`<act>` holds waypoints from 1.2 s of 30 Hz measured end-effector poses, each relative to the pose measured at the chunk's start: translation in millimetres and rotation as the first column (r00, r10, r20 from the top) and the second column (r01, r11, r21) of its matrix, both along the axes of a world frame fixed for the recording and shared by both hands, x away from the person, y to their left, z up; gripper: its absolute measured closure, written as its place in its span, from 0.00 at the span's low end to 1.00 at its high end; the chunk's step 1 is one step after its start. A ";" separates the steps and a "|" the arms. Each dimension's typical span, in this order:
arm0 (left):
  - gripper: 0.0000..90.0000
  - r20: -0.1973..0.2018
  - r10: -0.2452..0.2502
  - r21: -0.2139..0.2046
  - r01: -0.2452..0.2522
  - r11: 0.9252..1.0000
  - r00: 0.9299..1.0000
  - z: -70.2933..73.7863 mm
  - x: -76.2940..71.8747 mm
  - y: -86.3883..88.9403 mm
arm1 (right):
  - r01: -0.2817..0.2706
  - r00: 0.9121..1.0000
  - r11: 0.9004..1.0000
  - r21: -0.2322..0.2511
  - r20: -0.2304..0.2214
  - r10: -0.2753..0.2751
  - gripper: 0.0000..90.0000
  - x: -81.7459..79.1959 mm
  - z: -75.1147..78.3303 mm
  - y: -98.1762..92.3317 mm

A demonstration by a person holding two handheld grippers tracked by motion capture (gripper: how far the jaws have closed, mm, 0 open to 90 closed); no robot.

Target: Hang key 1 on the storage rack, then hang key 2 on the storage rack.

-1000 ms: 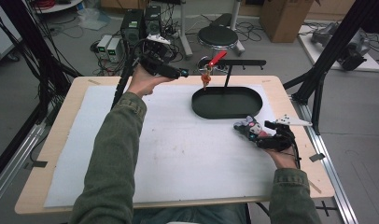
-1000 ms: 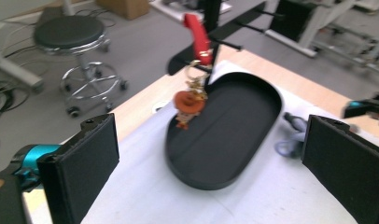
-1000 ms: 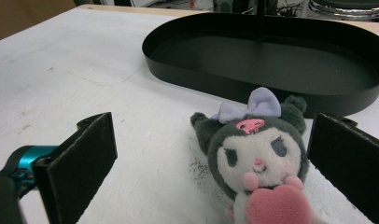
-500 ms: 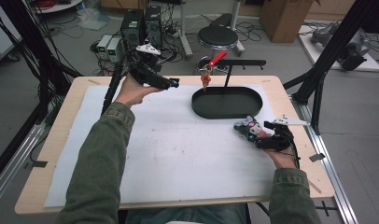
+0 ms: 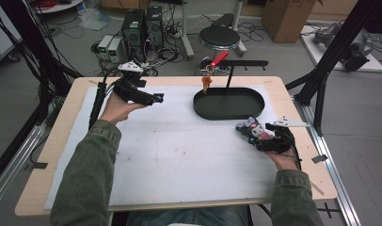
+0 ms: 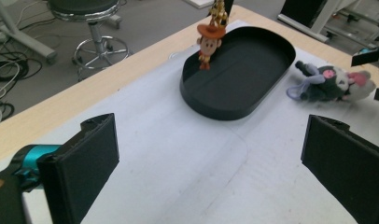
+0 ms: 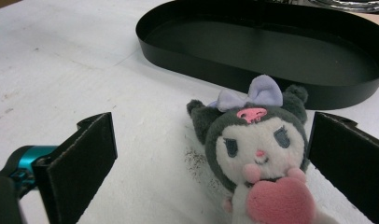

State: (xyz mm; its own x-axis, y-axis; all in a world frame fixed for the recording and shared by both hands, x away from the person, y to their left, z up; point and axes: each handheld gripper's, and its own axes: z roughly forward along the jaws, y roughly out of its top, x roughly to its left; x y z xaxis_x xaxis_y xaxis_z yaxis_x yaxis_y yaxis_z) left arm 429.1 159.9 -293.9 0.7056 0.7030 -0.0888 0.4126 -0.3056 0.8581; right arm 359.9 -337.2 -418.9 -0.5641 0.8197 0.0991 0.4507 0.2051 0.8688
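The step in hand looks like the pickup of the plush toy point(image 7: 258, 149): the right gripper point(image 5: 260, 140) sits low at the near right of the table point(image 5: 292, 188) with its jaws spread wide, and the toy lies on the white mat point(image 5: 179, 155) between them, closer to the jaw on the right of the right gripper view than to the other, touching neither as far as I can tell. The toy lies face up, its lilac bow point(image 7: 263, 97) pointing away from the claw toward the black oval tray point(image 7: 253, 56), which stands just beyond it. The tray holds nothing; its floor is bare in both gripper views. A small cowboy figure point(image 6: 209, 43) hangs on a chain from a black stand point(image 5: 236, 66) over the tray's far rim and does not rest in it. The left gripper point(image 5: 151, 98) is held above the far left of the mat, jaws wide apart and gripping nothing, with the tray and toy well ahead of it. The next move probably calls for centring the right claw on the toy's head, closing gently on the soft body, then lifting it forward over the tray wall.
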 end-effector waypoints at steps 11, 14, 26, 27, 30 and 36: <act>0.05 0.011 0.041 0.013 -0.041 0.999 0.999 -17.4 -22.6 29.6 | 0.005 1.000 0.999 -0.040 -0.005 -0.005 0.01 -1.1 -0.9 2.5; 0.05 0.022 0.050 0.007 -0.050 0.999 0.999 -21.2 -28.6 35.0 | 0.000 1.000 0.999 -0.040 -0.008 0.000 0.01 -1.0 -1.1 3.3; 0.05 0.014 0.081 0.010 -0.081 0.997 0.997 -44.1 -44.1 50.3 | 0.005 1.000 0.999 -0.050 -0.003 -0.005 0.01 -0.4 -1.4 3.5; 0.05 0.009 0.084 0.006 -0.084 0.996 0.996 -46.2 -45.6 51.2 | 0.007 1.000 0.999 -0.054 -0.002 -0.007 0.01 0.0 -1.8 3.4; 0.05 -0.003 0.093 0.009 -0.093 0.996 0.996 -54.1 -51.5 56.9 | 0.011 1.000 0.998 -0.061 -0.007 -0.011 0.01 0.3 -2.4 4.0; 0.05 -0.007 0.103 -0.002 -0.103 0.995 0.995 -61.2 -60.5 63.9 | 0.058 0.998 0.992 -0.116 -0.031 -0.062 0.01 6.7 -7.8 4.0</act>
